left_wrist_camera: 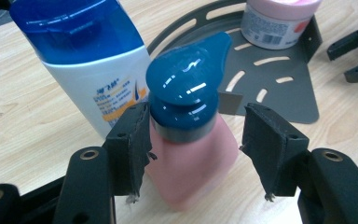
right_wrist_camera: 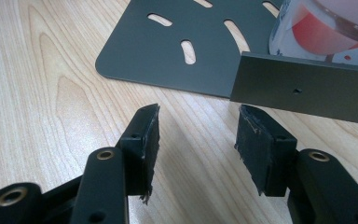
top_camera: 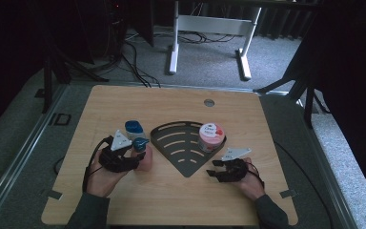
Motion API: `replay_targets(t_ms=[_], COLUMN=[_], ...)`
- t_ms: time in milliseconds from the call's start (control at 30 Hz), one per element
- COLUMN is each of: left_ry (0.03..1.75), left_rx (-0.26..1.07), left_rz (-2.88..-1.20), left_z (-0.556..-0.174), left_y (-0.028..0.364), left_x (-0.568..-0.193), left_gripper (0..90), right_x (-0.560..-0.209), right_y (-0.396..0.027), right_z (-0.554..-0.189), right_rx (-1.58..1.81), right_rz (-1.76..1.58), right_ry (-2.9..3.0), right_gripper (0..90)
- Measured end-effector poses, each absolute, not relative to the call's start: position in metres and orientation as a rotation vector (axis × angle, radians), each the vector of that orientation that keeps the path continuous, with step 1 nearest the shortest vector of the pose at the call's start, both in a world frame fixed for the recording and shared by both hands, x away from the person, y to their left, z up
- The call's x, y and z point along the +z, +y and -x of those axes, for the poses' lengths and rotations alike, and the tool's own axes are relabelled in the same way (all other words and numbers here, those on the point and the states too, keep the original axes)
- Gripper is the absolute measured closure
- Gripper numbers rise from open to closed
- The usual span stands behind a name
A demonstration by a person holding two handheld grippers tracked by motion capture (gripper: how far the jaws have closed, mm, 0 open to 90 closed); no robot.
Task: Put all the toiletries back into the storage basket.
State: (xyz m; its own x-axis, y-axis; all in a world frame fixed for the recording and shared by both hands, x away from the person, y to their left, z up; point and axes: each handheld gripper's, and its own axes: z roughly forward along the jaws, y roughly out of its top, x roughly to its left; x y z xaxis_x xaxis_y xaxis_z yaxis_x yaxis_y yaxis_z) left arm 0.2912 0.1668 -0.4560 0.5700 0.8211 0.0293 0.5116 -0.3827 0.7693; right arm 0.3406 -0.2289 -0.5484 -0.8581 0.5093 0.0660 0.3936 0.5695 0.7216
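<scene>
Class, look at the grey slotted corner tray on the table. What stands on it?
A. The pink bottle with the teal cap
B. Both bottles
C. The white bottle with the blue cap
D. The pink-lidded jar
D: the jar stands in the far right corner of the tray, while the white bottle and pink bottle stand on the table left of it.

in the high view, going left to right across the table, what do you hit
left gripper → pink bottle with a blue cap → dark slotted corner tray → pink-lidded jar standing in the tray → right gripper. The white bottle overlaps the left group, so it is left out.
</scene>
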Motion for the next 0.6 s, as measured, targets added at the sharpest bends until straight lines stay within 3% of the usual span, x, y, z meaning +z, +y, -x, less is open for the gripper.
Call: replay_targets(t_ms=[600], left_ry=[1.130], left_rx=[0.545], left_rz=[-2.025], left_z=[-0.311], left_y=[0.155], left_x=[-0.464], left_gripper=[41.6], right_x=[-0.549], right_y=[-0.229], right_z=[-0.341], right_rx=[1.164], right_rz=[-0.766], right_ry=[2.649], right_gripper=[48.9])
